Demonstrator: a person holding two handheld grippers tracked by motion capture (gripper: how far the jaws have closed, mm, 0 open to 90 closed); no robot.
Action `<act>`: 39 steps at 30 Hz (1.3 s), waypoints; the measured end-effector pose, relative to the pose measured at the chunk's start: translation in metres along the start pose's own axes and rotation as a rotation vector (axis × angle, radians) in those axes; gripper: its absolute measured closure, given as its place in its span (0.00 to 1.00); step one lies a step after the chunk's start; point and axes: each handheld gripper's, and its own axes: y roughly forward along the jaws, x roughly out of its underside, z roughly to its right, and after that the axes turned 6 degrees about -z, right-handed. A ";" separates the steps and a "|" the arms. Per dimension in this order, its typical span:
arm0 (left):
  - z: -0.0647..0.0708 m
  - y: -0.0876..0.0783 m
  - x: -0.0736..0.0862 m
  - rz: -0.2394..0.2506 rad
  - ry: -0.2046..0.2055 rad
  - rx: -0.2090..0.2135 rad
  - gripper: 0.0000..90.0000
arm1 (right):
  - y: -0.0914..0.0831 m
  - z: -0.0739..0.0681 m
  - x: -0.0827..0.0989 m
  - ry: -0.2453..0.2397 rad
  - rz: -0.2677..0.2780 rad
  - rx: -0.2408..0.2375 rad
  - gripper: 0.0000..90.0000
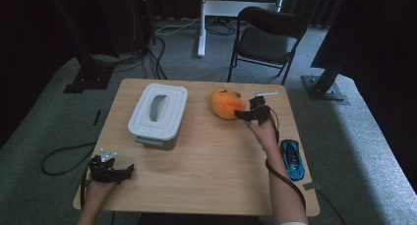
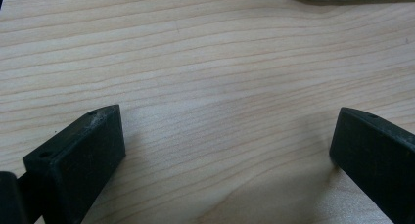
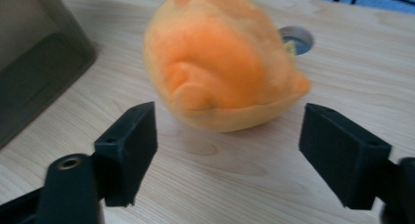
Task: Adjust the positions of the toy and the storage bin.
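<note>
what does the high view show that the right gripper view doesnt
High view alone: the blue toy car at the table's right edge, the black folding chair on the carpet, the left gripper near the front left corner, and the grey lidded storage box's handle. Right gripper view alone: the right gripper with its jaws open, the toy just ahead and untouched. Both: the orange plush toy, the grey lidded storage box, the wooden table.
</note>
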 end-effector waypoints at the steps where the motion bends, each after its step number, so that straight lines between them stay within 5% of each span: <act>1: 0.000 0.000 0.000 0.000 -0.001 0.000 0.00 | 0.005 -0.002 0.000 -0.003 -0.010 0.000 0.24; 10: 0.000 0.000 0.000 0.001 0.002 0.002 0.00 | 0.036 -0.010 -0.003 -0.021 -0.066 0.030 0.37; 23: 0.000 0.000 0.000 0.001 0.002 0.002 0.00 | 0.043 -0.016 -0.003 -0.058 -0.124 0.023 0.86; 31: 0.000 0.000 0.000 0.000 0.002 0.002 0.00 | 0.022 -0.029 0.011 -0.092 -0.103 0.016 0.88; 39: 0.000 0.000 0.000 0.000 0.003 0.002 0.00 | -0.002 -0.053 0.047 -0.139 -0.085 -0.006 0.88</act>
